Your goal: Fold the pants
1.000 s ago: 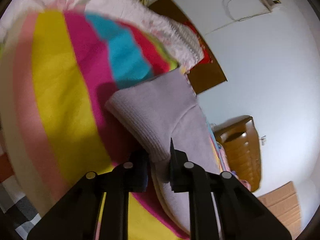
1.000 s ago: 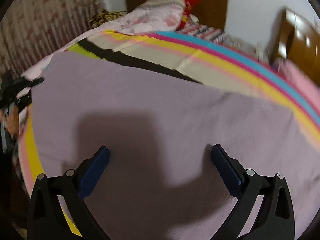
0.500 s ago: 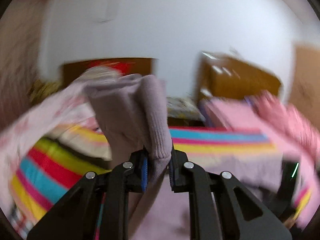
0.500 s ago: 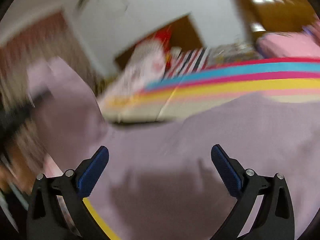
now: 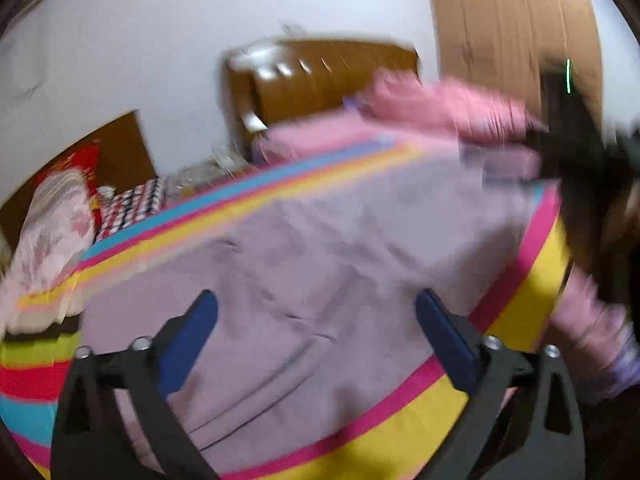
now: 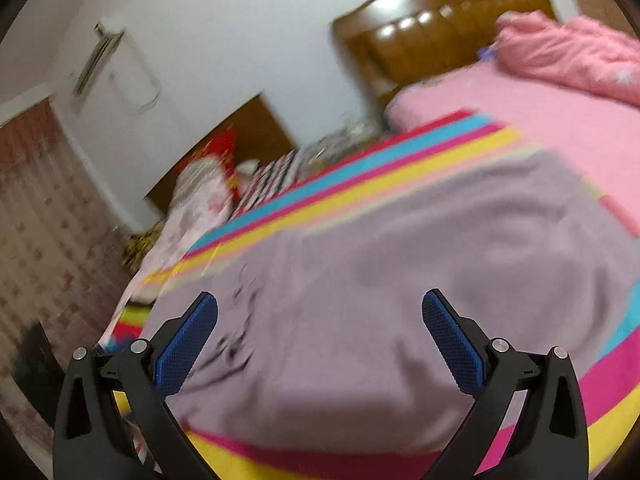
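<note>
Left gripper: jaws now spread wide, nothing between the blue pads. Half a second ago it was clamped on a ribbed lilac cuff held up in the air; that cuff is out of its grasp and the cloth lies flat below it. Right gripper: jaws wide apart too, empty, as in both earlier views.

Reading: the carried end was laid over and let go, so one fold looks done. Neither claw holds anything; a fresh grasp would be needed for the next fold. Judgement only.

Pants: lilac, soft knit by the look, lying on the striped blanket that covers the bed. In the left view they stretch from near the blanket's front edge back toward its cyan and yellow stripes, with a few shallow creases and a long seam line near the front. In the right view the pants make a broad, fairly smooth patch, the near edge just short of the blanket's front edge. Both views are blurred with motion; whether the layers line up I cannot tell.

Pink bedding lies past the blanket's far edge.
</note>
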A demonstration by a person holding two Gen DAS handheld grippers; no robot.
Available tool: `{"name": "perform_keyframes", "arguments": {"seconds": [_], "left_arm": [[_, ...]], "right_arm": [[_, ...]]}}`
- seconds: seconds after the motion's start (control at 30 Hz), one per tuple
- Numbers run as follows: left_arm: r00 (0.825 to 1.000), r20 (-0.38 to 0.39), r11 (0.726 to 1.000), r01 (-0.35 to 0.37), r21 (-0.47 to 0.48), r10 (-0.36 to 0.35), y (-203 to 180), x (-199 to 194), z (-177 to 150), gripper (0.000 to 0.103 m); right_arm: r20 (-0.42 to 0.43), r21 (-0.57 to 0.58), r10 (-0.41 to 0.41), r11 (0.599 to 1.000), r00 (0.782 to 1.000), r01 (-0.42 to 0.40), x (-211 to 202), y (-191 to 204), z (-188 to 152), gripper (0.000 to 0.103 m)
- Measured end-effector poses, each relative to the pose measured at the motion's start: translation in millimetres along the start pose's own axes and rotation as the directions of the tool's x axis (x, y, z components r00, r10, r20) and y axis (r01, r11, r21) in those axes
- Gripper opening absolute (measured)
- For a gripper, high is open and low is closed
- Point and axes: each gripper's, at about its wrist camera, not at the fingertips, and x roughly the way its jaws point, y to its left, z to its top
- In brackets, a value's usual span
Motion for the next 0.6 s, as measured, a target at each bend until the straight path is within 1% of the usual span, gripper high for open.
{"name": "perform_keyframes", "arguments": {"seconds": [0.03, 0.07, 0.1, 0.13, 0.17, 0.2, 0.23, 0.27, 0.3, 0.37, 0.4, 0.47, 0.53, 0.57, 0.6], "left_arm": [[1.0, 0.001, 0.999, -0.015, -0.044, 0.016, 11.6, -5.6, -1.0, 0.101], [0.997, -0.012, 0.992, -0.071, -0.105, 0.07, 29.1, -10.3, -2.6, 0.101], [0.991, -0.033, 0.982, -0.135, -0.134, 0.132, 42.3, -13.5, -9.4, 0.101], [0.974, -0.08, 0.964, -0.223, -0.149, 0.213, 58.8, -14.0, -20.6, 0.101], [0.961, -0.113, 0.953, -0.266, -0.148, 0.251, 67.1, -13.9, -26.7, 0.101], [0.947, -0.142, 0.941, -0.307, -0.143, 0.288, 77.6, -16.0, -36.4, 0.101], [0.941, -0.15, 0.936, -0.324, -0.139, 0.303, 83.5, -22.4, -45.4, 0.101], [0.936, -0.162, 0.932, -0.335, -0.136, 0.313, 87.3, -26.0, -53.9, 0.101], [0.934, -0.173, 0.932, -0.336, -0.138, 0.312, 89.6, -26.4, -61.4, 0.101], [0.934, -0.197, 0.932, -0.329, -0.152, 0.298, 93.4, -25.5, -76.5, 0.101], [0.934, -0.203, 0.932, -0.328, -0.157, 0.294, 89.4, -27.0, -80.0, 0.101], [0.938, -0.213, 0.932, -0.313, -0.18, 0.274, 98.1, -22.7, -83.7, 0.101], [0.945, -0.212, 0.932, -0.295, -0.213, 0.25, 102.9, -27.4, -85.2, 0.101], [0.947, -0.211, 0.931, -0.288, -0.224, 0.242, 102.5, -19.4, -83.7, 0.101], [0.948, -0.212, 0.93, -0.285, -0.233, 0.238, 107.9, -19.8, -85.6, 0.101]], "right_arm": [[-0.043, -0.012, 0.038, 0.999, 0.998, -0.038, 10.1, 9.1, -7.6, 0.099], [-0.077, -0.013, 0.068, 0.998, 0.995, -0.069, 16.3, 14.7, -12.4, 0.099], [-0.12, -0.009, 0.106, 0.994, 0.987, -0.108, 25.2, 23.0, -19.0, 0.099], [-0.194, 0.009, 0.159, 0.987, 0.968, -0.161, 39.6, 34.0, -26.7, 0.098], [-0.239, 0.017, 0.18, 0.983, 0.954, -0.181, 47.8, 42.7, -32.8, 0.095], [-0.297, 0.015, 0.192, 0.98, 0.935, -0.197, 59.4, 56.0, -40.8, 0.091], [-0.324, 0.006, 0.194, 0.979, 0.926, -0.203, 66.3, 62.5, -43.8, 0.088], [-0.36, -0.011, 0.19, 0.978, 0.913, -0.208, 74.2, 72.9, -49.5, 0.083], [-0.382, -0.023, 0.18, 0.979, 0.907, -0.204, 81.0, 81.1, -53.4, 0.083], [-0.404, -0.042, 0.15, 0.982, 0.903, -0.182, 91.7, 92.8, -56.0, 0.083], [-0.41, -0.044, 0.147, 0.983, 0.9, -0.18, 97.1, 96.2, -55.6, 0.083], [-0.426, -0.001, 0.164, 0.983, 0.89, -0.182, 109.2, 101.0, -51.9, 0.083], [-0.412, 0.017, 0.158, 0.986, 0.897, -0.165, 116.3, 102.2, -48.6, 0.079], [-0.401, 0.031, 0.148, 0.988, 0.904, -0.148, 120.3, 101.5, -46.9, 0.07], [-0.394, 0.048, 0.137, 0.991, 0.909, -0.128, 125.6, 100.3, -45.7, 0.057]]}}
